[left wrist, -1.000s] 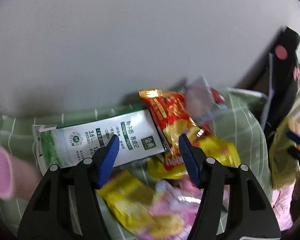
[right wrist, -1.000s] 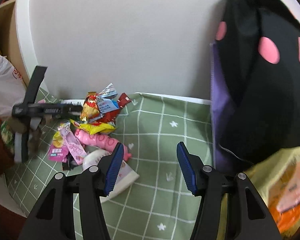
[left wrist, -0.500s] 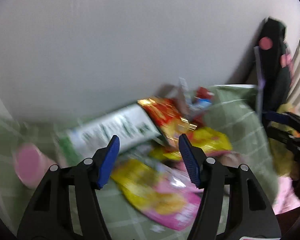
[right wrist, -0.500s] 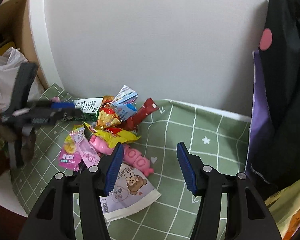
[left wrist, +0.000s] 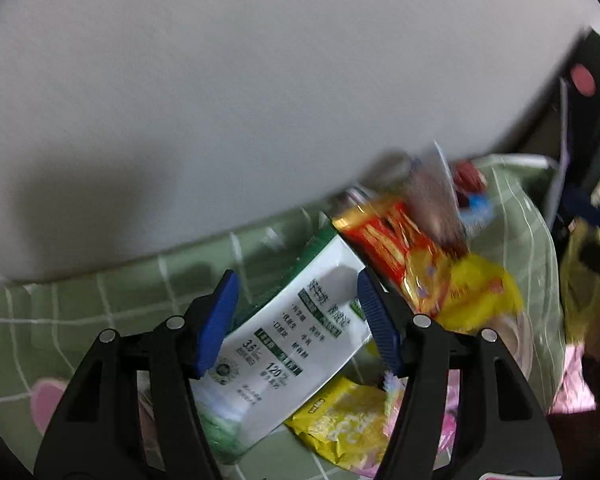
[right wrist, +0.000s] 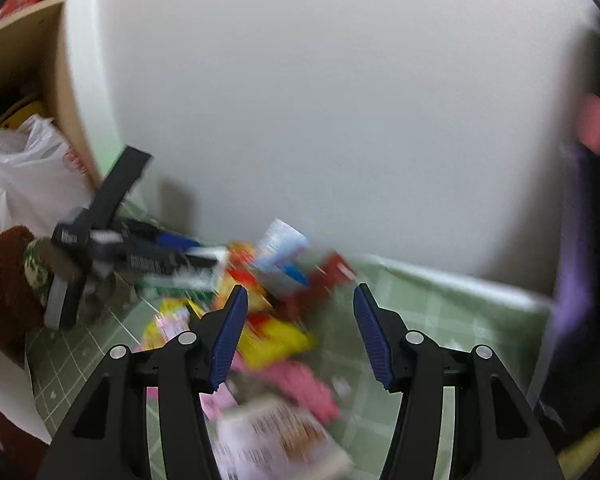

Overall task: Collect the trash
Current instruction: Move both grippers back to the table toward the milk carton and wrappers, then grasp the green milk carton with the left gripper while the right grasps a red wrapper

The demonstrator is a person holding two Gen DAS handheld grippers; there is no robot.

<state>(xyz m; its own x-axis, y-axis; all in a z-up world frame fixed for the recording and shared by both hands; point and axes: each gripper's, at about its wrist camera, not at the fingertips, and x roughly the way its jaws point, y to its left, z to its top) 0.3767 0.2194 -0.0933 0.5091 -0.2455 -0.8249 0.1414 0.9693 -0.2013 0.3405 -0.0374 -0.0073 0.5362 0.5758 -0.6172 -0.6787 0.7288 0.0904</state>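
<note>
Left gripper [left wrist: 296, 320] spread wide with fingers straddling a white and green milk carton [left wrist: 284, 356] at lower centre without pressing it, right gripper [right wrist: 298, 336] closing on nothing above blurred snack wrappers [right wrist: 268, 332] on the green checked cloth [right wrist: 452, 312] at frame bottom

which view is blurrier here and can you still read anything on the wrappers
Right wrist view is blurrier: the wrapper pile smears into colour streaks, nothing legible. Left wrist view is sharper near centre: print on the white-and-green carton shows, though the red snack bag beyond it is smeared.
</note>
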